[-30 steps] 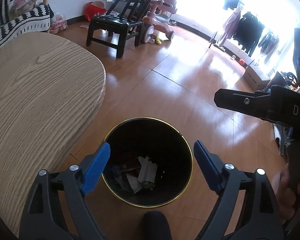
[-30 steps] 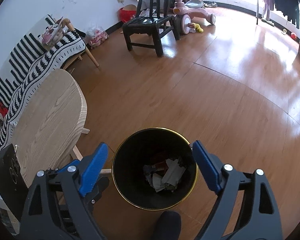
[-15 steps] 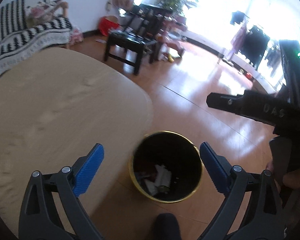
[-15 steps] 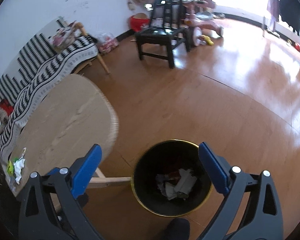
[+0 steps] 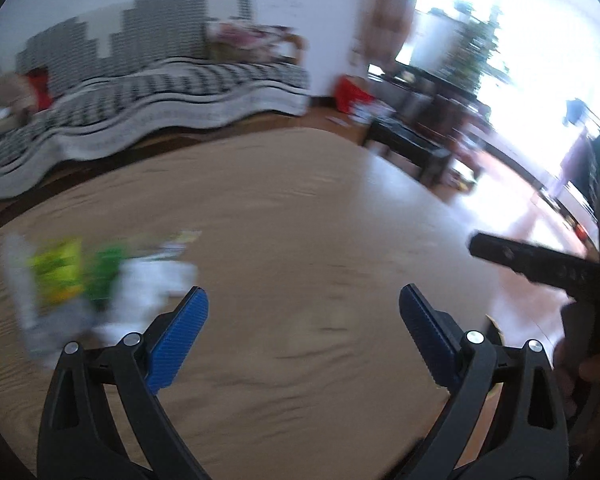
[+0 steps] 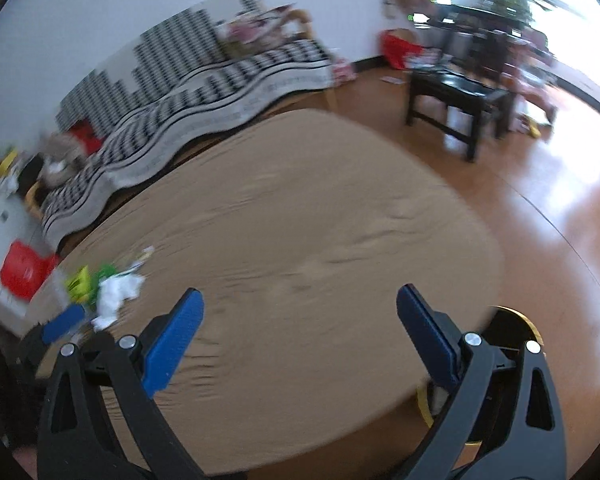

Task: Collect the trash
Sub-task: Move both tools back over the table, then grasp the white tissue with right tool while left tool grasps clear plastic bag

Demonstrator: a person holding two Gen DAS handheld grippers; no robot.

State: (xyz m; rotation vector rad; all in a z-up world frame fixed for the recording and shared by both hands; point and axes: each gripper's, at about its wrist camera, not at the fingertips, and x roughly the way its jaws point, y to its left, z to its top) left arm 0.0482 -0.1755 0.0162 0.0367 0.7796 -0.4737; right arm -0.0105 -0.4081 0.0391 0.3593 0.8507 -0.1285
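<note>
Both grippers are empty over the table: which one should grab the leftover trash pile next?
Probably left. The trash pile lies just beyond the open left gripper, while from the open right gripper it sits farther off.

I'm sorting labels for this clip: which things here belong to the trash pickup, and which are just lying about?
Part of the job:
- pile of wrappers and paper on the wooden table
- black bin beside the table
- left gripper and right gripper, both open and empty

Just lying about:
- striped sofa
- black chair
- red box
</note>
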